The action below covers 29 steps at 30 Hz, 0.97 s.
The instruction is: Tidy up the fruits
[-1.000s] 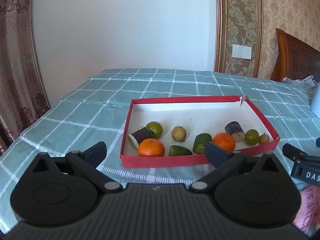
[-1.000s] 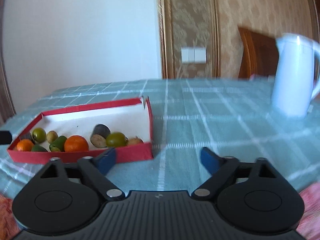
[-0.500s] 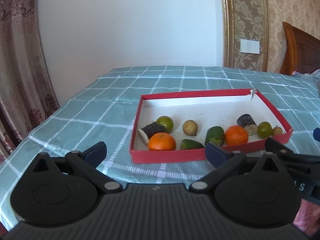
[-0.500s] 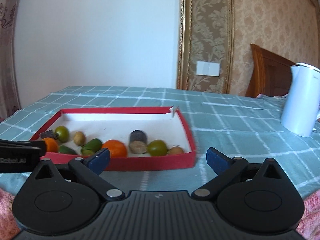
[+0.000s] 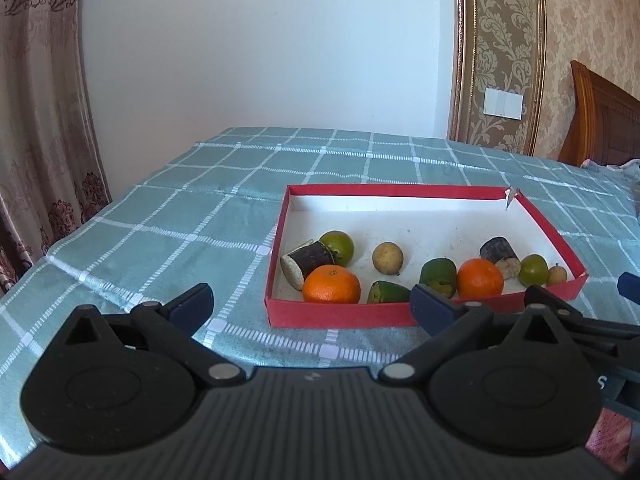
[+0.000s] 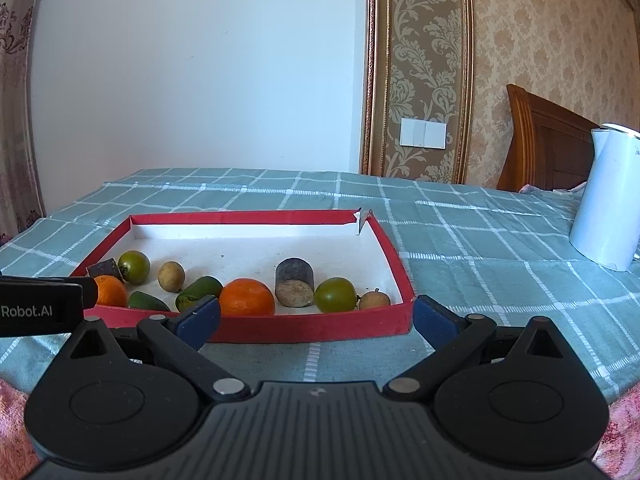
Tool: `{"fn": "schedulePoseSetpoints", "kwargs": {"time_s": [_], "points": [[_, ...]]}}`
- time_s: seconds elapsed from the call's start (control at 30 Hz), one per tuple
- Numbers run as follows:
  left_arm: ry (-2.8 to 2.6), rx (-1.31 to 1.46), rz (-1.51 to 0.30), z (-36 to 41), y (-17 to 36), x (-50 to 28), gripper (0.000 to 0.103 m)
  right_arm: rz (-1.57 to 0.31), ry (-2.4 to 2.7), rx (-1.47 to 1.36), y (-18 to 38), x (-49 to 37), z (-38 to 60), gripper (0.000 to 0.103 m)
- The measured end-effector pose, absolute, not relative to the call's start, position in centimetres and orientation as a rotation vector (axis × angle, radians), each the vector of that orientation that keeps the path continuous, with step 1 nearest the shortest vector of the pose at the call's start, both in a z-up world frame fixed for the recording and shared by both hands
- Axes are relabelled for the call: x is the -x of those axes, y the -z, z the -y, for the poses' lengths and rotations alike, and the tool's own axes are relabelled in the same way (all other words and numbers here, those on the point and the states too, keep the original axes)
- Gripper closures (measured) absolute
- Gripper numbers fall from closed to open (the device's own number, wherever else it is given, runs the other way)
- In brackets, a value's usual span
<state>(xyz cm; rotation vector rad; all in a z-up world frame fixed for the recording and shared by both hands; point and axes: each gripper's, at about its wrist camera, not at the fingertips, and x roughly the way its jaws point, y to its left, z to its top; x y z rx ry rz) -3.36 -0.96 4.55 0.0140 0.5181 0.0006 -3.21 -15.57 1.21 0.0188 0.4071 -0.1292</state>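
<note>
The fruit lies ahead of both claws, strung in a loose row along the near wall of the red box (image 6: 248,330), which sits mid-frame in both views with its long axis across the frame. The right gripper (image 6: 316,318) faces the row squarely and seems the nearer; its jaws stand wide apart, empty. The left gripper (image 5: 310,304), likewise spread and empty, has the box toward its right finger. In the row are two oranges (image 6: 247,297), round green fruits (image 6: 335,294), green wedges, small tan fruits and two dark cane stubs (image 6: 295,282). A white kettle (image 6: 606,196) stands well apart at right.
</note>
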Motion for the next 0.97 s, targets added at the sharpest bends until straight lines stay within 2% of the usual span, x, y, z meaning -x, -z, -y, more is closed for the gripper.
{"fn": "schedulePoseSetpoints", "kwargs": {"time_s": [0.97], "points": [[-0.002,0.000,-0.506,0.22,-4.13,3.59,0.000,-0.403,0.096,-0.029,-1.36,3.45,15.21,0.000]]}}
